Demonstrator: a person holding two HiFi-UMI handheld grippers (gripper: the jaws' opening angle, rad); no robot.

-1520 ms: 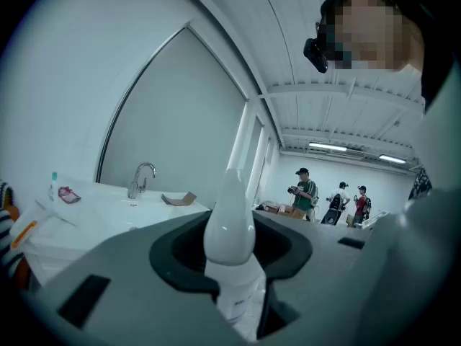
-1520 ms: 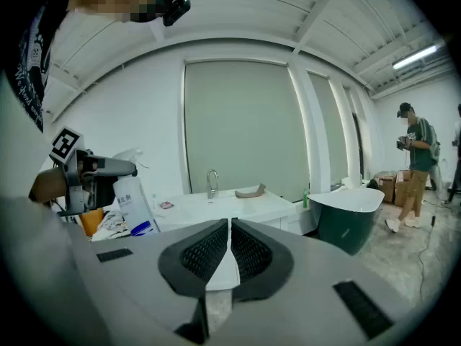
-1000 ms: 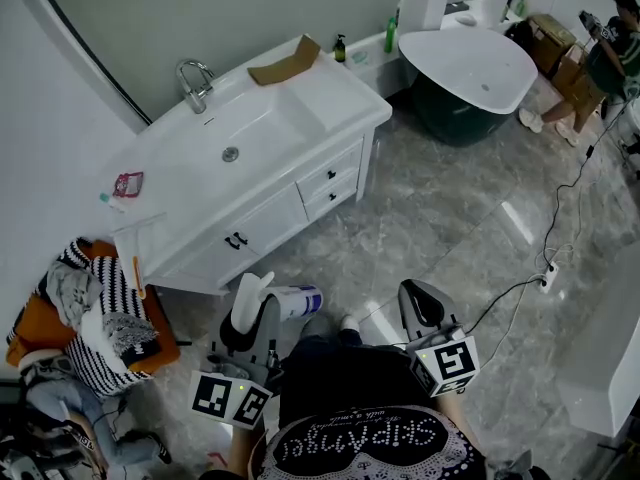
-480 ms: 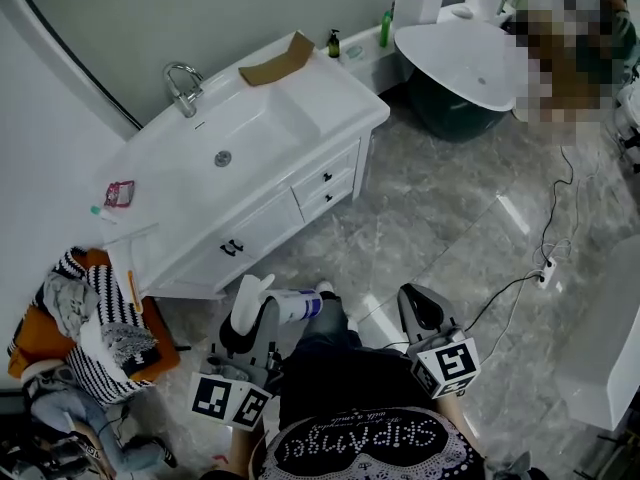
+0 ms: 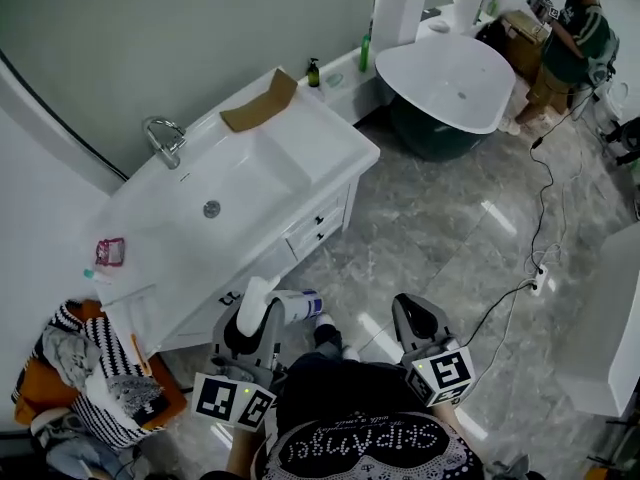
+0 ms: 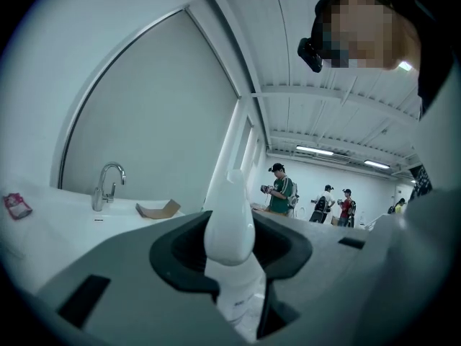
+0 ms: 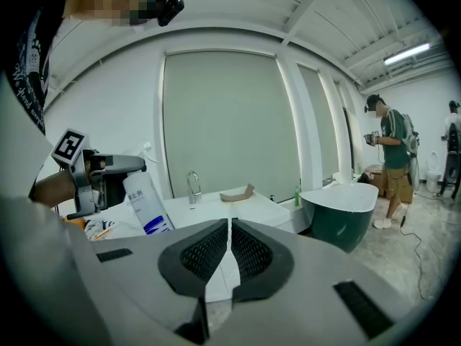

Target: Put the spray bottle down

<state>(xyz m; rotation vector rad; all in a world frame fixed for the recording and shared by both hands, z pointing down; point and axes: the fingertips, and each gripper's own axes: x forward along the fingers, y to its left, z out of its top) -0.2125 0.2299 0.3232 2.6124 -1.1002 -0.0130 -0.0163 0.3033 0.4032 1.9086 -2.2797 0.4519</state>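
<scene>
My left gripper (image 5: 256,320) is shut on a white spray bottle (image 5: 292,304) with a blue label. It holds the bottle by the neck, low in the head view, just in front of the vanity. In the left gripper view the bottle (image 6: 230,225) stands between the dark pads, nozzle up. The right gripper view shows the same bottle (image 7: 148,202) tilted in the left gripper (image 7: 108,170). My right gripper (image 5: 416,314) hangs to the right of it over the floor. Its jaws (image 7: 229,242) are shut with nothing between them.
A white vanity (image 5: 310,138) with basin, faucet (image 5: 162,140) and a cardboard piece (image 5: 258,104) stands ahead-left. A dark-sided bathtub (image 5: 450,78) is at the back right, with a person (image 5: 570,38) beyond it. Clothes (image 5: 90,358) are piled at the lower left. A cable (image 5: 540,268) crosses the marble floor.
Both grippers have moved closer to the vanity front, and the whole view has shifted with them. The left gripper keeps its hold on the bottle; the right stays shut.
</scene>
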